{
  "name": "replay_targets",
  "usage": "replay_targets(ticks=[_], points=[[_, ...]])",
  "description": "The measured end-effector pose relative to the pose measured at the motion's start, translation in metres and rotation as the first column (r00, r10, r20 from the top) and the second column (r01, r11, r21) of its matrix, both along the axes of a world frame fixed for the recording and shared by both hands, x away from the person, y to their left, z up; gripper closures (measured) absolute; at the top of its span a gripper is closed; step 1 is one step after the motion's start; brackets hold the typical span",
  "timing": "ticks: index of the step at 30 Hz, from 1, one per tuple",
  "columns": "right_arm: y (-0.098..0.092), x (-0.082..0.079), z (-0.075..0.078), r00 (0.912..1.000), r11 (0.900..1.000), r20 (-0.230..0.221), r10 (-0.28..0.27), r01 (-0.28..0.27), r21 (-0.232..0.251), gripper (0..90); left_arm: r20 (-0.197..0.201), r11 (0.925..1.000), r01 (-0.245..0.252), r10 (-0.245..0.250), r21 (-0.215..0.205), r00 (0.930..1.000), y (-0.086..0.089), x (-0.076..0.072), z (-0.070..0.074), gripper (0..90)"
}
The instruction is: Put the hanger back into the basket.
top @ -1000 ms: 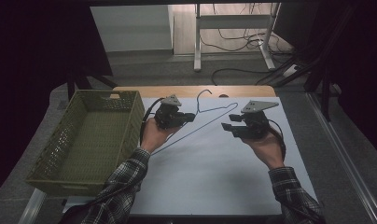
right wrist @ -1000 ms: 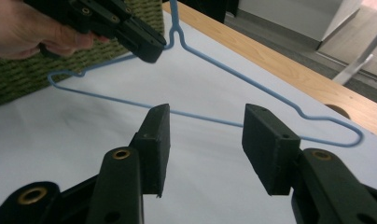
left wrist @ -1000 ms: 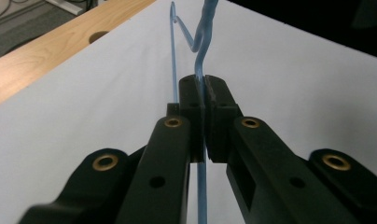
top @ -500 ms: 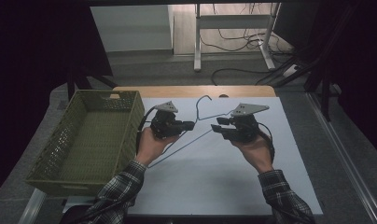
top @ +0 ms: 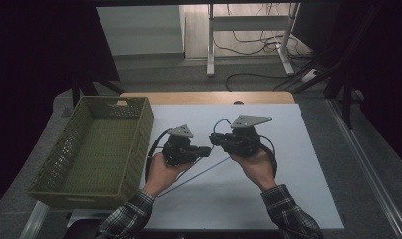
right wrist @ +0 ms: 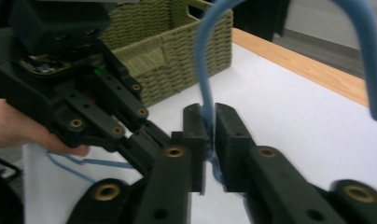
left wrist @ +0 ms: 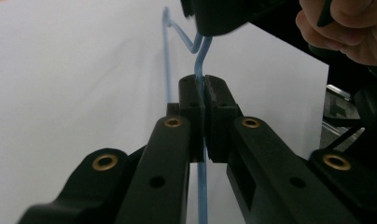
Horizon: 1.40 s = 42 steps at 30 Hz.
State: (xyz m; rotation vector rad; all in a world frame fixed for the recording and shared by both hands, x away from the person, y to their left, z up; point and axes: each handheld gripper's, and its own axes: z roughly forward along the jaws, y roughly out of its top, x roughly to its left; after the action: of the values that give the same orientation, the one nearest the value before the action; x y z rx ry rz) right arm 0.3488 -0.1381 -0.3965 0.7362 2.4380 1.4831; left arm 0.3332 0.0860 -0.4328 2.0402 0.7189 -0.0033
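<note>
Presently both grippers hold one blue wire hanger (right wrist: 206,70) above the white table (top: 308,164), right of the green basket (top: 89,149). Left gripper (left wrist: 204,91): jaws pressed together on the wire near the neck. Right gripper (right wrist: 206,122): jaws have just been closing and now pinch the wire below the hook. Judged light, thin and springy, with a smooth coating likely to slip or twist; best gripped at the stiffer neck, not mid-span.
</note>
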Motion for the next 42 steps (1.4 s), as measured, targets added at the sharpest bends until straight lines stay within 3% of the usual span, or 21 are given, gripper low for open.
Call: replay_targets(ticks=[2,3,6,11,13,15,19,23,26,27,28,35,42], points=[[0.003,-0.003,-0.001,1.0000,0.999,0.004,-0.007,0.007,-0.033,85.1,-0.015,0.9993,0.030,-0.030,0.023,0.9994,0.001,-0.001,0.001,86.3],[0.003,-0.003,-0.001,1.0000,1.000,-0.009,0.005,-0.005,-0.024,85.2,-0.013,0.9989,0.029,-0.028,0.038,0.9995,0.003,-0.001,0.002,85.7],[0.004,-0.006,0.000,1.0000,0.999,0.010,-0.001,0.001,-0.037,85.2,-0.074,0.9948,0.045,-0.039,0.091,0.9965,0.008,0.000,0.009,74.5],[0.004,-0.006,0.003,0.9998,0.999,0.013,0.015,-0.014,-0.035,85.2,-0.122,0.9835,0.105,-0.088,0.147,0.9886,0.011,0.006,0.014,71.8],[0.006,-0.007,0.003,0.9995,0.999,0.011,0.029,-0.028,-0.036,85.2,-0.144,0.9756,0.142,-0.118,0.168,0.9825,0.008,0.010,0.015,71.7],[0.007,-0.008,0.003,0.9993,0.999,0.014,0.036,-0.035,-0.040,85.2,-0.159,0.9703,0.160,-0.131,0.182,0.9785,0.004,0.012,0.016,72.2],[0.009,-0.009,0.002,0.9986,0.998,0.017,0.049,-0.049,-0.050,85.2,-0.191,0.9608,0.196,-0.158,0.197,0.9687,-0.003,0.015,0.017,84.6],[0.009,-0.009,0.002,0.9979,0.996,0.017,0.062,-0.061,-0.061,85.1,-0.197,0.9524,0.204,-0.160,0.226,0.9673,-0.005,0.015,0.018,86.9],[0.010,-0.010,0.002,0.9976,0.996,0.024,0.065,-0.063,-0.070,84.0,-0.201,0.9585,0.192,-0.150,0.210,0.9680,-0.003,0.015,0.018,87.4],[0.009,-0.010,0.002,0.9975,0.996,0.024,0.066,-0.064,-0.064,83.0,-0.196,0.9643,0.179,-0.141,0.195,0.9703,-0.002,0.014,0.019,87.4],[0.008,-0.010,0.003,0.9976,0.997,0.026,0.063,-0.062,-0.054,75.8,-0.199,0.9671,0.178,-0.141,0.181,0.9697,-0.001,0.014,0.020,87.4],[-0.005,-0.019,0.013,0.9989,0.999,0.028,0.039,-0.037,-0.038,55.4,-0.197,0.9842,0.125,-0.099,0.125,0.9753,0.017,0.011,0.033,87.4],[-0.025,-0.031,0.016,0.9999,0.998,-0.006,0.009,-0.009,-0.060,29.2,-0.199,0.9929,0.083,-0.065,0.086,0.9779,0.042,0.010,0.051,87.3]])
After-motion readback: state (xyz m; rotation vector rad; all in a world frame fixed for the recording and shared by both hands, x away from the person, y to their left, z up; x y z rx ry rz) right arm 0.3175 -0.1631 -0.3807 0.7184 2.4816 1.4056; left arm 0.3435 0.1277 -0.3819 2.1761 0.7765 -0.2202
